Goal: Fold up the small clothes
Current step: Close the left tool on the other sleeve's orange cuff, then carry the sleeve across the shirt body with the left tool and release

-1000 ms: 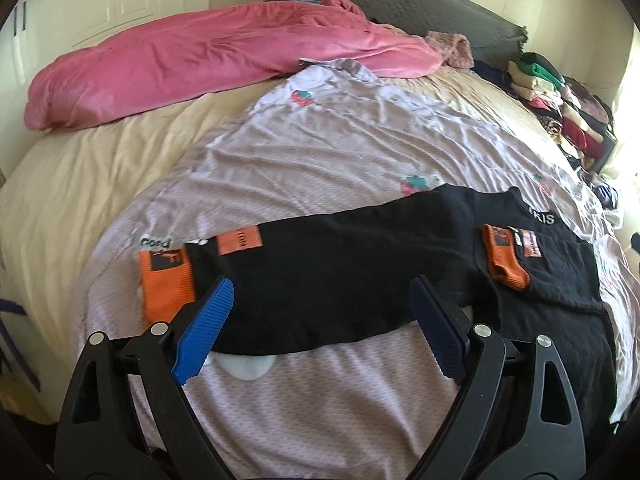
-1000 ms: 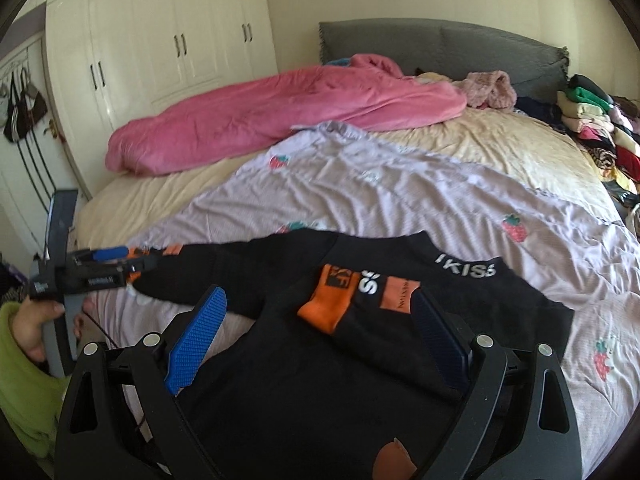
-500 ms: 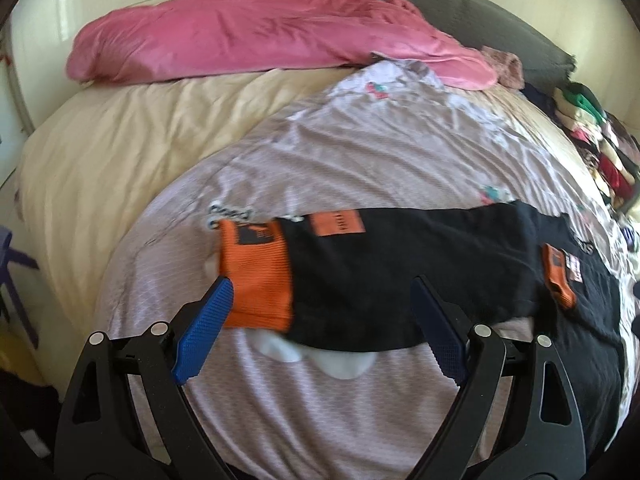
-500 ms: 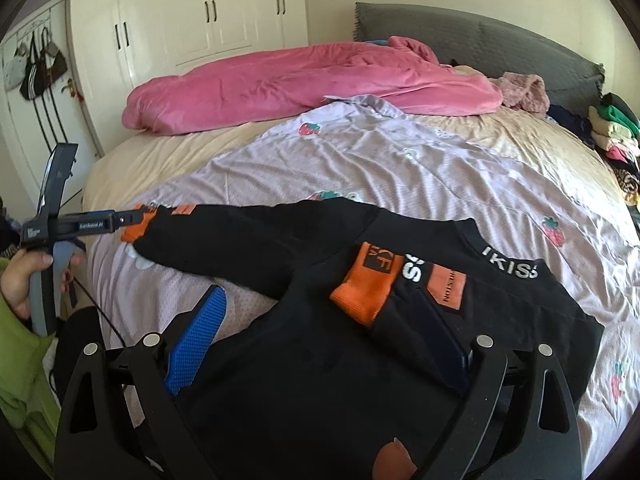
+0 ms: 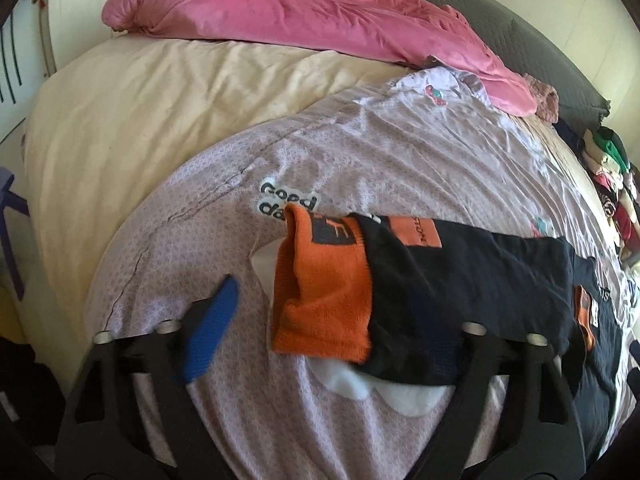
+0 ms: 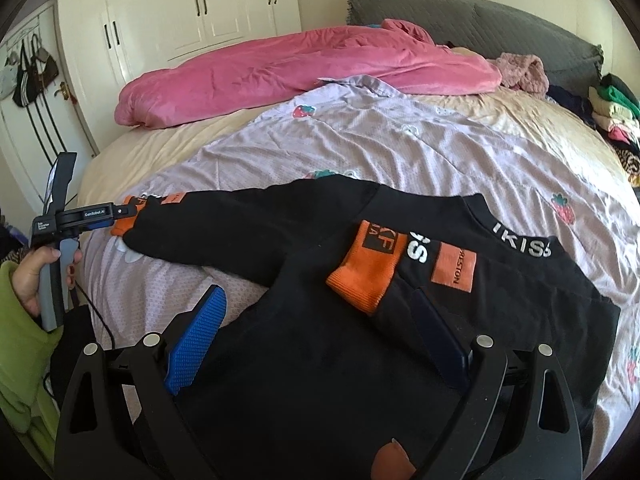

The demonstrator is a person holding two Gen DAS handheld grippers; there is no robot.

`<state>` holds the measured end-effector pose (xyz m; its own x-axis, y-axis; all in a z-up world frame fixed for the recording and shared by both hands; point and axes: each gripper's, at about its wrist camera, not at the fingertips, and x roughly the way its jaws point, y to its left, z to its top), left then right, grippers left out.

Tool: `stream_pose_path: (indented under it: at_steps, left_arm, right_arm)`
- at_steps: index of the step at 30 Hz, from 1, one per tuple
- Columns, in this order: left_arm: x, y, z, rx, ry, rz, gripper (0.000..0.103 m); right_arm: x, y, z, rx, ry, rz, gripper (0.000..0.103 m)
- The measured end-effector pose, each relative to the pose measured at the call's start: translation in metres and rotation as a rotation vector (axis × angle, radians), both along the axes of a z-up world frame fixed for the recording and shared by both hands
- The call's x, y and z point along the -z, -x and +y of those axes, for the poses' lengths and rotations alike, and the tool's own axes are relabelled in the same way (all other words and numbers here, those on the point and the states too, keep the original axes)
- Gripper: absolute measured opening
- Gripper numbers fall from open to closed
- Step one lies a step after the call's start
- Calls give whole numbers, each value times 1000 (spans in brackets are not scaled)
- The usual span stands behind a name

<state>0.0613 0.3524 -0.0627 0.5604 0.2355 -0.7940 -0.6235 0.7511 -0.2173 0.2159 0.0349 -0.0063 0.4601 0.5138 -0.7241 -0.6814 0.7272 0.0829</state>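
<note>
Two grippers work one black sweater (image 6: 304,320), which lies spread on the lilac quilt (image 6: 400,148) near the bed's foot, one sleeve stretched out to the left and the other already folded across the chest.

Furthest left, the left gripper (image 5: 324,312) is closing around the orange cuff (image 5: 324,300) of the outstretched sleeve. The cuff sits between the fingers, but the blue pad (image 5: 212,332) is not yet touching it. The cuff's far corner stands up, so the closing jaws may pinch only that top layer, or catch the quilt beneath and drag it along with the fold. Seized off-centre, the sleeve could twist as it is carried over.

At centre, the folded cuff (image 6: 368,272) rests loosely on the chest; a tug on the left sleeve might slide it off.

On the right, the right gripper (image 6: 316,340) hangs over the sweater's body with fingers spread wide, gripping nothing. With nothing pinning the body, a hard pull could shift the whole garment.
</note>
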Motion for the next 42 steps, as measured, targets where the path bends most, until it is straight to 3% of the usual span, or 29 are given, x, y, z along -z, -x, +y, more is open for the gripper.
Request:
stream_pose_path:
  at_steps: [2,4,5,6,8,12,18,28,42]
  left_arm:
    - [0,-4,0,0,-5,-5,58]
    - [2,-10,-1,11,-10,0,49]
    - [1,-12,-2,10,-25,6,40]
    - [1,-15,-3,13,-36,6,22]
    - [-3,-18,-7,30,-65,1,3]
    - [-15,-22,-21,98,-87,-20,2]
    - [-43,-25,-50,191,-35,-113,2]
    - [-89,-56,-156,446,-48,-203,2]
    - [-80,-115,-274,692,31,-173,2]
  right_arm:
    - [3,-3,-3,11,-8,13,93]
    - [5,-5,-6,24,-14,22,93]
    - [6,-7,-8,29,-18,27,93]
    - [8,-9,-10,35,-24,35,93]
    - [9,-11,-13,46,-29,46,93]
    - [12,-14,-19,62,-46,63,93]
    - [8,-15,-27,81,-79,66,93]
    - [-18,-13,-67,163,-165,27,93]
    - [-38,-18,-143,367,-221,-39,93]
